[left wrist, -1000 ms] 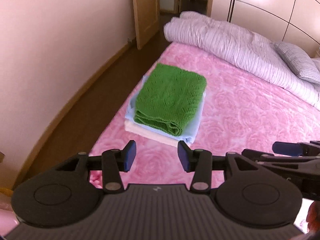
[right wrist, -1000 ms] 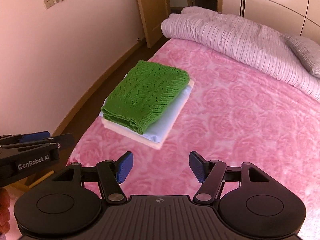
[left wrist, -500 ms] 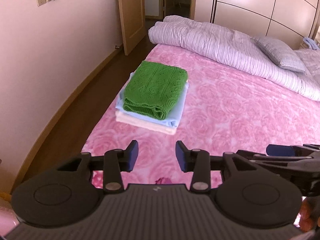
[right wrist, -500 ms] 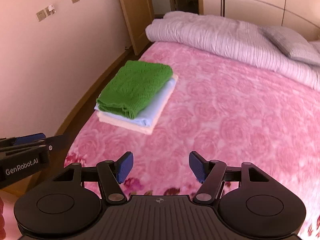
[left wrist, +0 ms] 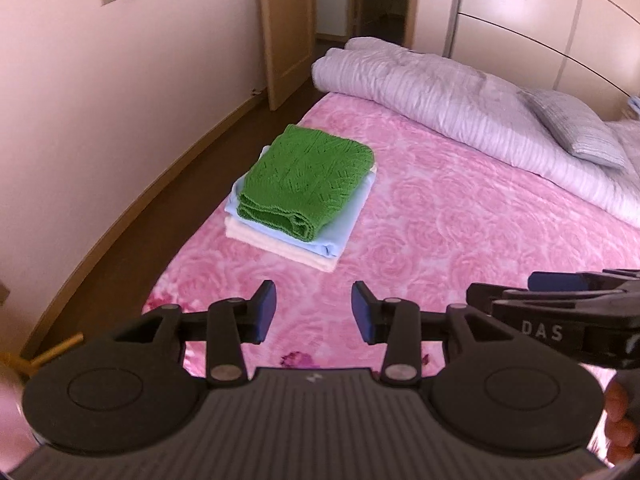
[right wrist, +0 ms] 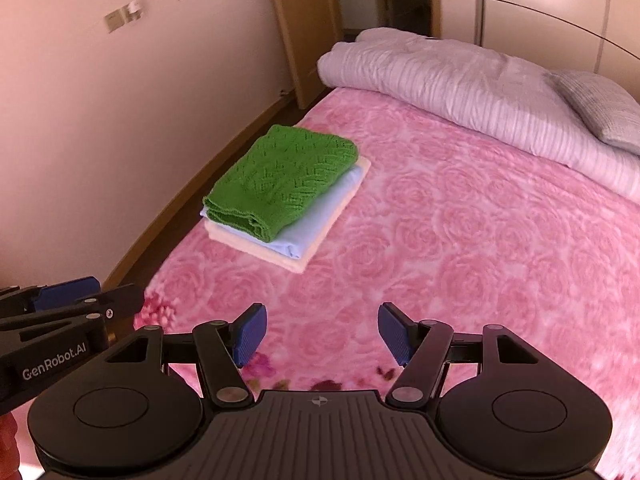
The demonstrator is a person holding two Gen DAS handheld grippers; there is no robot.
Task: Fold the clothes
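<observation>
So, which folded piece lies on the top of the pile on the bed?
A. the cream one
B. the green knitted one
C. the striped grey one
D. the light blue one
B. The green knitted piece lies on top, with the light blue piece under it and the cream piece at the bottom, as both wrist views show.

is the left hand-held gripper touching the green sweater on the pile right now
Apart. The left wrist view shows the left hand-held gripper open and empty, with bare pink bedspread between its fingertips and the green sweater.
</observation>
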